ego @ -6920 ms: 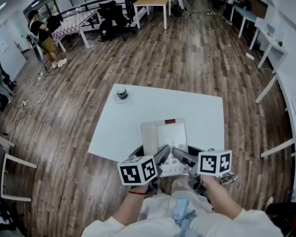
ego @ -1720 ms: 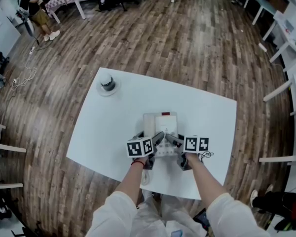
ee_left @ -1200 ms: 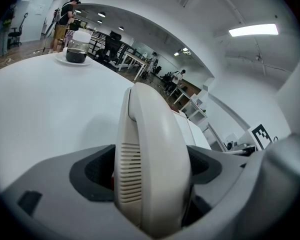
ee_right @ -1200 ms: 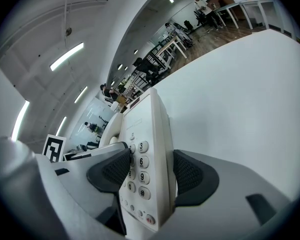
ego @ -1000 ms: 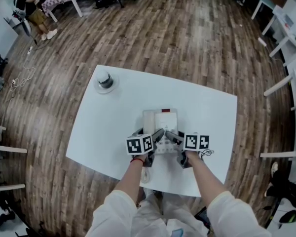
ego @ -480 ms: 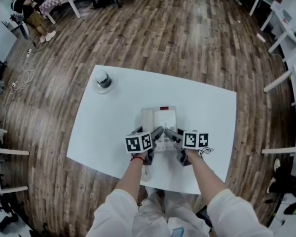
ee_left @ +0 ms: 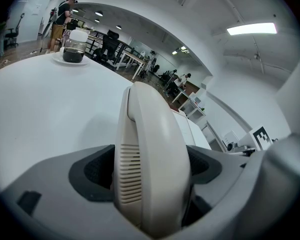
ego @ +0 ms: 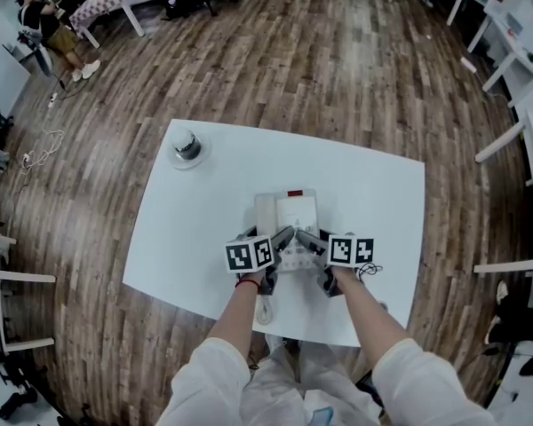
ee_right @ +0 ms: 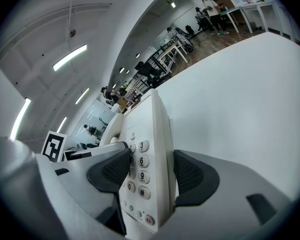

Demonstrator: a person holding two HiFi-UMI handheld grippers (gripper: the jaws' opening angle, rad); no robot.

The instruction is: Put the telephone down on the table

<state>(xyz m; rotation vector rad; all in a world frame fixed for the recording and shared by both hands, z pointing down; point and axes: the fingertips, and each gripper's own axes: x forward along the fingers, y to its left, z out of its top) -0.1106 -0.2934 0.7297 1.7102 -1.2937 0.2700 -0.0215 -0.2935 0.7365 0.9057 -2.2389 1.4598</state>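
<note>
The telephone [ego: 287,213] sits between the 2 hand-held grippers, over the near middle of the white table [ego: 195,229]. The left hand-held gripper [ee_left: 151,170] is clenched on the cream handset [ee_left: 145,134], with its 2 dark ribbed pads pressed against either side of the end with the slotted grille. The right hand-held gripper [ee_right: 152,174] grasps the telephone's other edge, with 1 pad over the keypad [ee_right: 139,169] beside the 6 and 9 keys and the other against the underside. From above, the 2 marker cubes stand side by side at the telephone's near end, and the body reaches away ahead of the jaws. I cannot tell whether its base touches the table. A glass jar [ego: 186,144] with dark contents stands on a saucer [ego: 172,158] well ahead and left of the left hand-held gripper, by the table's far corner. Far beyond it a person [ego: 43,27] stands on the wooden floor [ego: 338,78].
</note>
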